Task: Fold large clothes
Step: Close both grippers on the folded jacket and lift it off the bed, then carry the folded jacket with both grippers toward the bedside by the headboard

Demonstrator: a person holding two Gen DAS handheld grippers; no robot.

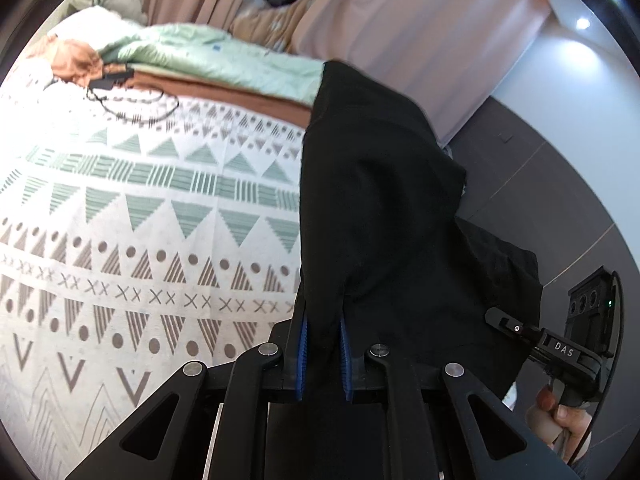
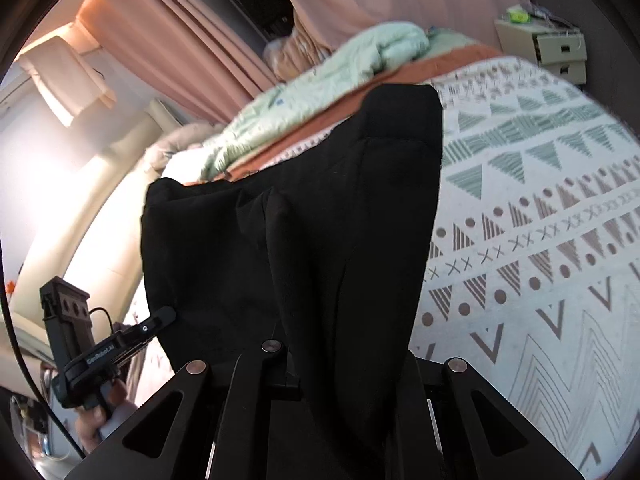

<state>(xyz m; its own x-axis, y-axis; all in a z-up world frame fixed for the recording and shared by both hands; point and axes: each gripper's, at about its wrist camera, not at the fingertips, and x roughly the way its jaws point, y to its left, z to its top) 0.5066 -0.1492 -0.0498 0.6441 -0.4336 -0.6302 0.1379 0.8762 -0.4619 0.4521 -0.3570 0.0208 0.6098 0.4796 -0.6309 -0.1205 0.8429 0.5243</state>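
- Left wrist view first, for the biggest thing: the white bedspread with green and brown triangle, dot and cross bands [image 1: 140,208] fills the near and left part of the scene, running far toward a pale green quilt [image 1: 208,50] heaped along its far edge and pink curtains [image 1: 420,28] behind that.
- Next in size, the large black cloth garment [image 1: 380,200] is held up off the bedspread (not lying on it, as far as these views show); its long axis runs from the jaws away toward the far side, and its far end shows against the quilt and the curtains.
- Relation that matters for the coming move, in my judgement: the garment hangs between the two grippers, each pinching a near edge, with the bedspread off to the left of the left gripper and to the right of the right one, so laying it down calls for both grippers to move together.
- Neither hand looks nearer; each wrist view shows the other gripper just beside the cloth's edge.
- The left gripper [image 1: 323,356] is clenched on the garment, black cloth pinched between its blue pads [image 1: 303,354].
- The right gripper [image 2: 344,364] has the garment draped over its fingers, hiding them (I cannot tell whether the jaws are closed on it); the cloth comes right down over where the fingertips should be.
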